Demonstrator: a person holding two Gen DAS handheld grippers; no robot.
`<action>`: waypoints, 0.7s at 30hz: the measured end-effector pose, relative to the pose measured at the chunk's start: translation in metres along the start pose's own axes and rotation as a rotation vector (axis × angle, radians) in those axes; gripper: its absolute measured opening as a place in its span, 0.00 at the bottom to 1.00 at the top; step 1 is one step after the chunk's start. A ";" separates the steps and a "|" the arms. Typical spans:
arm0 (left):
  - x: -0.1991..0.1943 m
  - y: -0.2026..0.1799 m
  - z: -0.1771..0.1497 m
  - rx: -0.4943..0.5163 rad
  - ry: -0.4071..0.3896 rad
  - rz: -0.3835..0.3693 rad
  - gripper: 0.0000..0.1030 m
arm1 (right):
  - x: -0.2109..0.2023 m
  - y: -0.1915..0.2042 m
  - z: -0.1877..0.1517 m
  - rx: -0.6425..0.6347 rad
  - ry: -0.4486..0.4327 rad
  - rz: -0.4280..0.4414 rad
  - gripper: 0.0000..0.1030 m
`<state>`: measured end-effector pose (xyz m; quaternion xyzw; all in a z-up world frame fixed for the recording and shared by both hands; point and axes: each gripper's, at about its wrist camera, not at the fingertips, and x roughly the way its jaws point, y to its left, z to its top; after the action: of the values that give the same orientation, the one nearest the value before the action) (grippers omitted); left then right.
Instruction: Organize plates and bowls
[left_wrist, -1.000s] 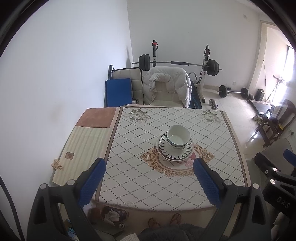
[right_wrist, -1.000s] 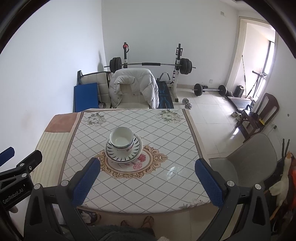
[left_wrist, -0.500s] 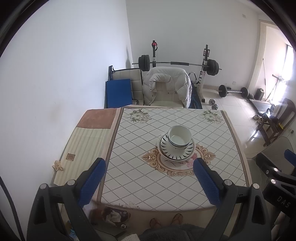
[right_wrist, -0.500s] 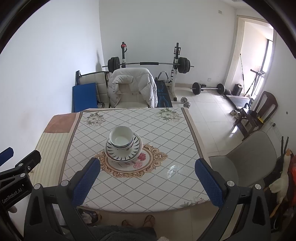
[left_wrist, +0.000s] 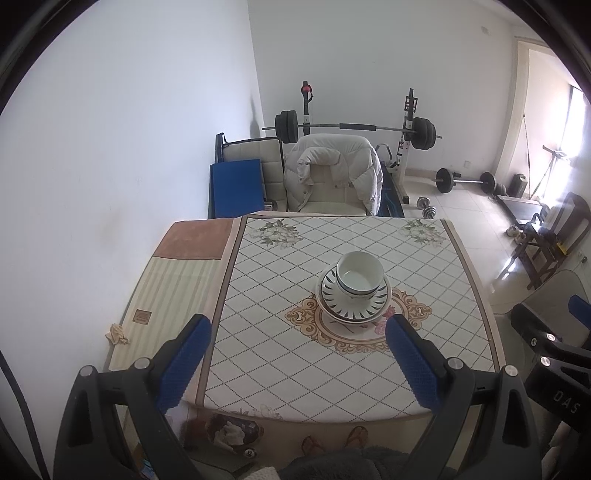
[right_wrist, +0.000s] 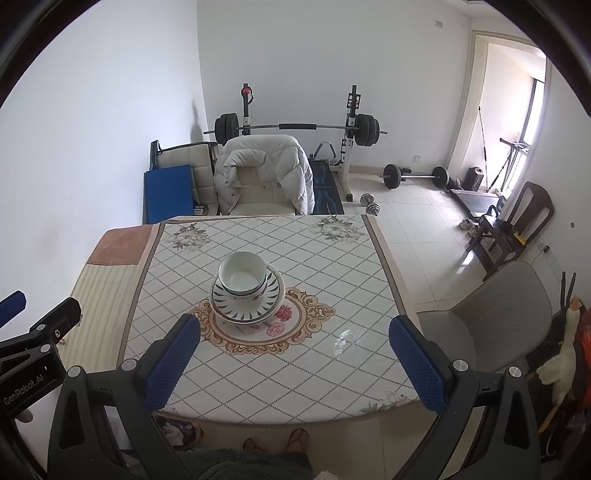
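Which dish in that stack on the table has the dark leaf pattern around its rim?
The white patterned plate directly under the stacked white bowls. The bowls carry only thin dark rim bands, and the plain cream plate at the bottom shows no pattern.

We cannot count the plates (left_wrist: 354, 308) under the bowl (left_wrist: 360, 275), whose base and their centres are hidden. The worktop (right_wrist: 295, 369) near edge is partly covered by the right tongs (right_wrist: 294, 352). The left tongs (left_wrist: 297, 352) bodies are cut off below. Beneath the worktop, only toes (right_wrist: 275, 441) of the feet show.
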<state>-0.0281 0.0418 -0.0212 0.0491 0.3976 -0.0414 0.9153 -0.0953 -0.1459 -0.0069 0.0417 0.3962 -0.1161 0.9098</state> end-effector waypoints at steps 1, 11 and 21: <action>0.000 0.000 0.000 -0.001 0.002 -0.003 0.94 | 0.000 0.000 0.000 -0.001 0.000 0.000 1.00; 0.001 0.000 0.002 0.010 -0.002 -0.003 0.94 | 0.000 -0.003 0.001 -0.005 0.001 0.000 1.00; 0.000 0.000 0.002 0.015 0.002 -0.007 0.94 | -0.002 -0.004 0.001 -0.004 0.002 -0.001 1.00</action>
<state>-0.0266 0.0415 -0.0199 0.0546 0.3984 -0.0473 0.9144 -0.0975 -0.1499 -0.0047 0.0399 0.3973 -0.1159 0.9095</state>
